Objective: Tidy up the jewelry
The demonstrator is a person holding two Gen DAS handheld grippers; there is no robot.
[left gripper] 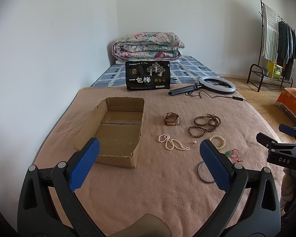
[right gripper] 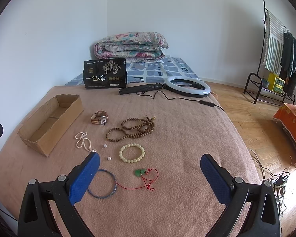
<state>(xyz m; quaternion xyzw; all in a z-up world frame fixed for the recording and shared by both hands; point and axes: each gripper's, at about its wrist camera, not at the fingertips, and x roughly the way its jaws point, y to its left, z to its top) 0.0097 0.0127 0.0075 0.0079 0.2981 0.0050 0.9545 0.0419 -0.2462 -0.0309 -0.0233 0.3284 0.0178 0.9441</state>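
Nothing is sitting in the cardboard box (left gripper: 118,132) yet; the watch (right gripper: 99,118), beads and bracelets are lying beside it, both grippers gaping empty.

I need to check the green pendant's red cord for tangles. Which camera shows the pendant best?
The right wrist view: the green pendant and its looped red cord lie fully exposed on the blanket. In the left wrist view the pendant is only a sliver beside the left gripper's fingers.
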